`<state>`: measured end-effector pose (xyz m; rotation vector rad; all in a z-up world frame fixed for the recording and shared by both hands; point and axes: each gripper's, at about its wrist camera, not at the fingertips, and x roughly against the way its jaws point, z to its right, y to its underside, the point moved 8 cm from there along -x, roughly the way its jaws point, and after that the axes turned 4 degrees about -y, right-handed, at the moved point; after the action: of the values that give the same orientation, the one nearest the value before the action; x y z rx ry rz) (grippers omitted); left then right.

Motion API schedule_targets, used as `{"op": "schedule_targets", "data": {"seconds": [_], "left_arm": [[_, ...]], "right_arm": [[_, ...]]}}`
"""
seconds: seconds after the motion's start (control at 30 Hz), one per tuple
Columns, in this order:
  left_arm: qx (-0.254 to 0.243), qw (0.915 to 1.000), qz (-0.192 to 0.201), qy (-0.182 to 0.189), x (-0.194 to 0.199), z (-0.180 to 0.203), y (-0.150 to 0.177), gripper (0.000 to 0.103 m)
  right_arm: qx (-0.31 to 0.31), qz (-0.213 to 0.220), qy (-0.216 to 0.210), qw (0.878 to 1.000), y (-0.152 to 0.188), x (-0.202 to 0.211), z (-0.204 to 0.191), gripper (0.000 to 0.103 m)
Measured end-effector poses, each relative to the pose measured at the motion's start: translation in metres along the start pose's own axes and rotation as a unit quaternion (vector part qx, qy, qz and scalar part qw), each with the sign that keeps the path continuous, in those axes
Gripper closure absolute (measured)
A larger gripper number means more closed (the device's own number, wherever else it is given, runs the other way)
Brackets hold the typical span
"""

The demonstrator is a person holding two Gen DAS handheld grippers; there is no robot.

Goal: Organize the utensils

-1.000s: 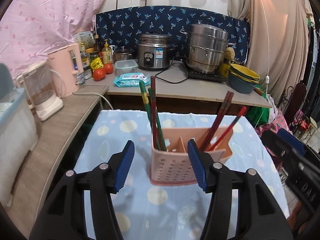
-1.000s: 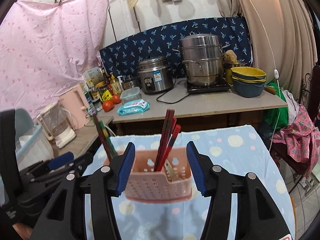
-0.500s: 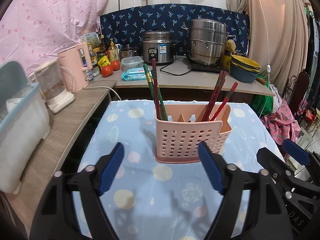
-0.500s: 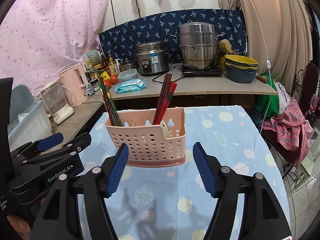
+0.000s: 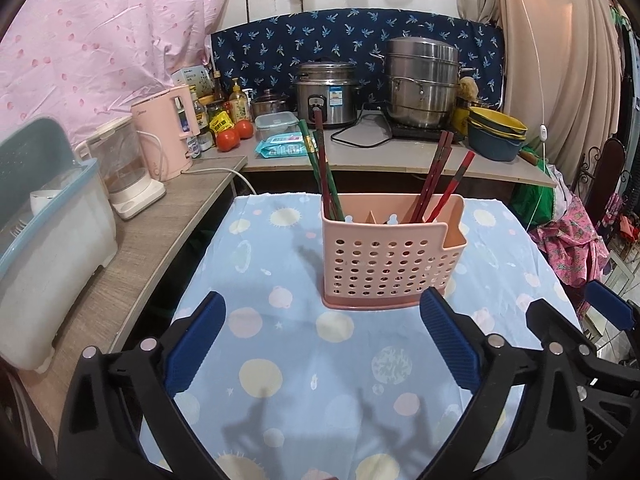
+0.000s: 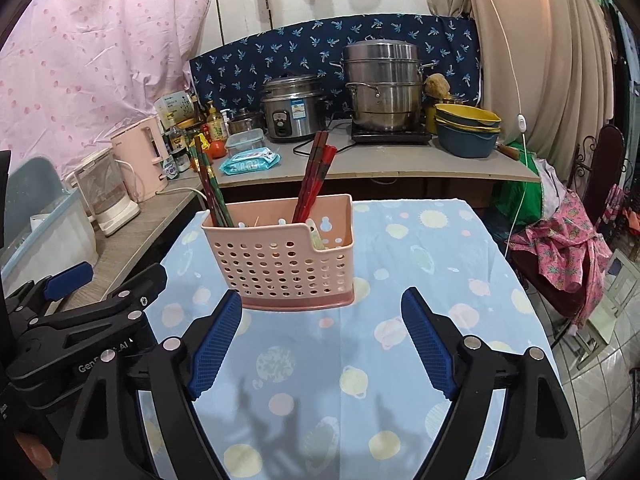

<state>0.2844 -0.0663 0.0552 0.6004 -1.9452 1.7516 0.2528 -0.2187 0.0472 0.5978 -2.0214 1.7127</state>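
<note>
Pink utensil basket (image 5: 390, 254) upright mid-table, nearer the far edge of the table (image 5: 280, 360); green chopsticks (image 5: 324, 172) left compartment, red chopsticks (image 5: 440, 178) right. Left gripper (image 5: 322, 344) and right gripper (image 6: 320, 336) spread wide, empty. Sorting seemingly finished.

We see a rice cooker (image 5: 326, 94) and steamer pot (image 5: 422, 82) far on our counter, pink kettle (image 5: 166, 132) left, stacked bowls (image 5: 496, 138) right.

Pink sheet (image 5: 92, 40) upper left; navy patterned cloth (image 5: 352, 44) centre back; beige curtain (image 6: 552, 60) right; tiled floor (image 6: 600, 364) lower right.
</note>
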Motion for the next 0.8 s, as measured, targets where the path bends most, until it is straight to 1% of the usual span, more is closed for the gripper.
{"op": "schedule_targets", "data": {"seconds": [0.07,0.33,0.47,0.53,0.8], "left_arm": [[0.001,1.0,-0.001,-0.001,0.001,-0.001,0.002,0.008],[-0.003,0.9999,-0.004,-0.011,0.004,-0.004,0.009,0.007],[-0.003,0.9998,-0.007,-0.018,0.004,-0.006,0.012,0.007],[0.0,0.9999,-0.01,-0.014,0.003,-0.006,0.013,0.007],[0.001,0.9996,-0.016,-0.022,0.0,-0.008,0.016,0.007]], "right_arm": [[-0.004,-0.001,0.002,1.0,0.002,0.001,0.002,0.019],[0.0,0.012,0.013,1.0,0.006,0.008,0.003,0.016],[0.001,0.011,0.013,1.0,0.008,0.008,0.003,0.015],[-0.001,0.01,0.014,1.0,0.008,0.008,0.004,0.006],[0.003,0.008,0.014,1.0,0.009,0.007,0.002,0.006]]}}
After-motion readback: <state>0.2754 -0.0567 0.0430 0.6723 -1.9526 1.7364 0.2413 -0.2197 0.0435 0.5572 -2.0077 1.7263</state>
